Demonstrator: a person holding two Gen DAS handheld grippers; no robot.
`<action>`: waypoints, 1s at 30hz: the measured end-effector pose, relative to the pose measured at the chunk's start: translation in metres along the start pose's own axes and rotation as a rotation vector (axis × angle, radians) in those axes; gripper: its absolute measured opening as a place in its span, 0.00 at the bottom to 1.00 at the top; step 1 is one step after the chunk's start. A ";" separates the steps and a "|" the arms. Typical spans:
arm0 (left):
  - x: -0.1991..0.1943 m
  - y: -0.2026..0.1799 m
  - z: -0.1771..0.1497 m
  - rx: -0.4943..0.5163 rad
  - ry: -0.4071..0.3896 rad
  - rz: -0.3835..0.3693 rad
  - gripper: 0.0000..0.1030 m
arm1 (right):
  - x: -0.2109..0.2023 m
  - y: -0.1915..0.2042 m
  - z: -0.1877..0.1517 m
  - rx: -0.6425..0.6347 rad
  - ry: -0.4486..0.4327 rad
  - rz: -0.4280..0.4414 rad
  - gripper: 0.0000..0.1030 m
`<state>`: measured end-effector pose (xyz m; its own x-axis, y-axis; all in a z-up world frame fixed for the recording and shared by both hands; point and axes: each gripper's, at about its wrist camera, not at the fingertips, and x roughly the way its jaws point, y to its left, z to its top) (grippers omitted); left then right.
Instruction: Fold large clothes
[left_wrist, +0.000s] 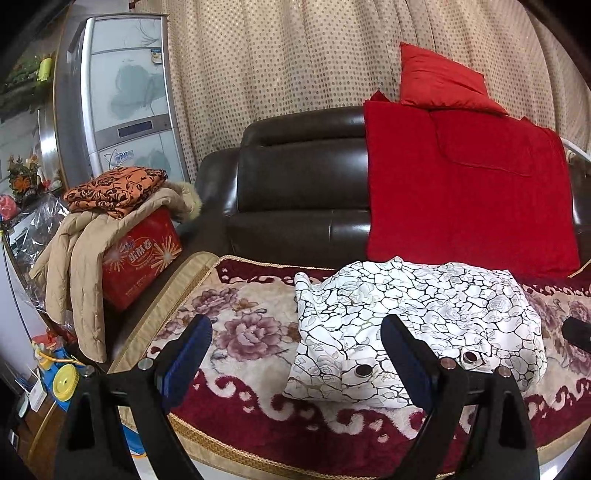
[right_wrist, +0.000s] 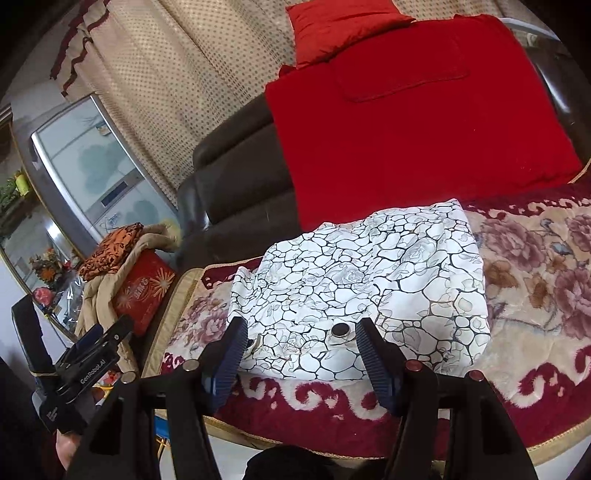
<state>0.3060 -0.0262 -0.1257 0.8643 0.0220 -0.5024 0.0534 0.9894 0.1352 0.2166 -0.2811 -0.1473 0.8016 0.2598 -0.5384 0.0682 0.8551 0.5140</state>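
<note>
A white garment with a black crackle-and-rose print (left_wrist: 417, 325) lies folded into a compact bundle on the floral sofa blanket (left_wrist: 236, 332). It shows in the right wrist view (right_wrist: 362, 288) too, with a dark round button near its front edge. My left gripper (left_wrist: 295, 347) is open and empty, held above the blanket just in front of the garment's left edge. My right gripper (right_wrist: 301, 345) is open and empty, its fingers on either side of the button at the garment's near edge, slightly above it. The left gripper also shows at the lower left of the right wrist view (right_wrist: 88, 354).
A dark leather sofa back (left_wrist: 303, 177) carries a red throw (left_wrist: 465, 184) and a red cushion (left_wrist: 439, 79). To the left stand a red gift box (left_wrist: 144, 258) draped with a beige coat (left_wrist: 85, 258) and a folded orange floral cloth (left_wrist: 114, 188). A tall cabinet (left_wrist: 125, 96) stands behind.
</note>
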 end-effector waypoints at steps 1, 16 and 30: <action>0.001 0.000 0.000 0.000 0.002 0.001 0.90 | 0.002 0.000 0.000 -0.001 0.003 0.000 0.63; 0.016 0.001 -0.004 -0.003 0.029 0.007 0.90 | 0.014 -0.003 -0.003 0.005 0.024 -0.008 0.63; 0.060 0.014 -0.016 -0.020 0.127 0.026 0.90 | 0.030 -0.028 -0.002 0.034 0.038 -0.072 0.63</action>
<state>0.3502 -0.0091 -0.1678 0.7949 0.0649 -0.6032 0.0206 0.9908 0.1338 0.2382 -0.2961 -0.1790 0.7708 0.2151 -0.5997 0.1456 0.8569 0.4945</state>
